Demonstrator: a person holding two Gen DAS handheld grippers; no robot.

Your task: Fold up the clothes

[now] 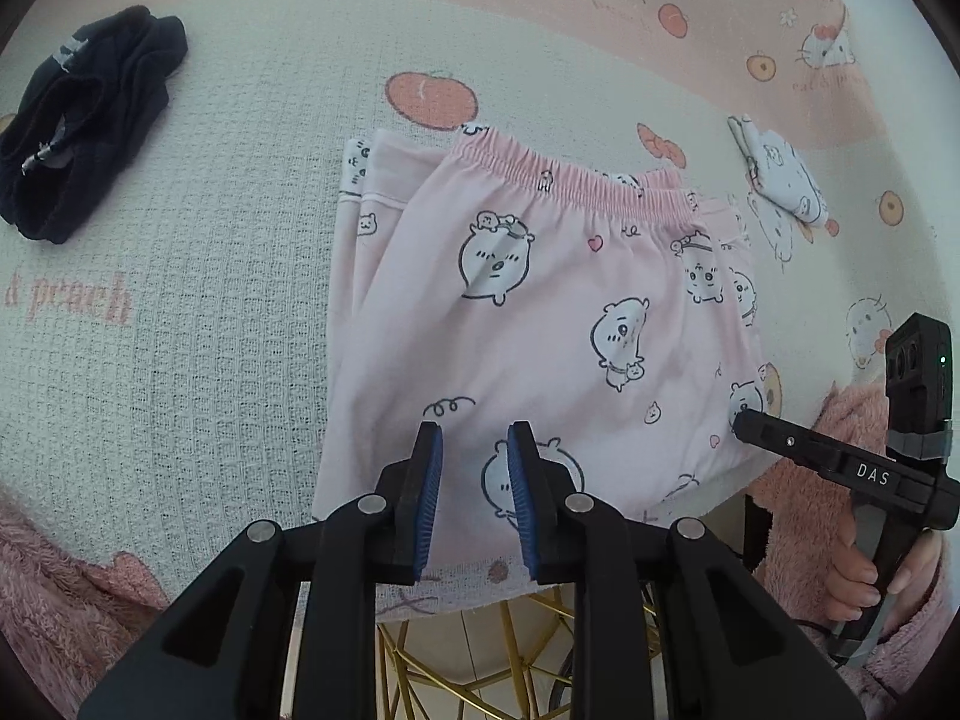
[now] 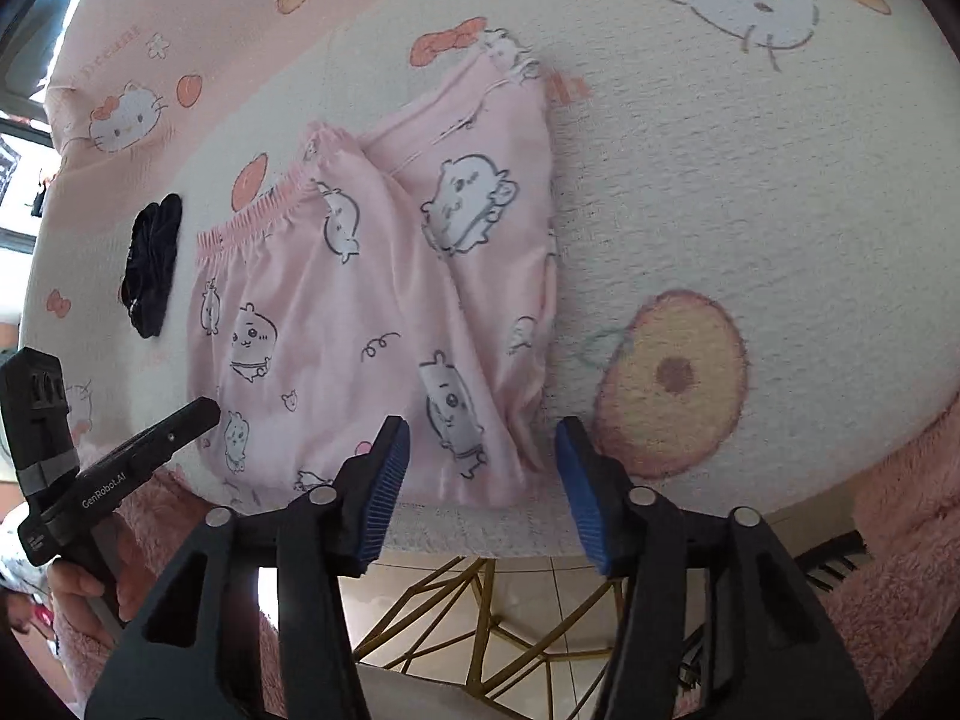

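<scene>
Pink pajama pants with cartoon prints lie folded on the blanket-covered table, waistband at the far side; they also show in the right wrist view. My left gripper hovers over the pants' near edge, open a little and empty. My right gripper hovers over the pants' near right corner, open wide and empty. The right gripper shows at the right in the left wrist view; the left gripper shows at the left in the right wrist view.
A dark crumpled garment lies at the far left, also seen in the right wrist view. A small folded white printed piece lies at the far right. The table's near edge is below the grippers, with a gold wire frame underneath.
</scene>
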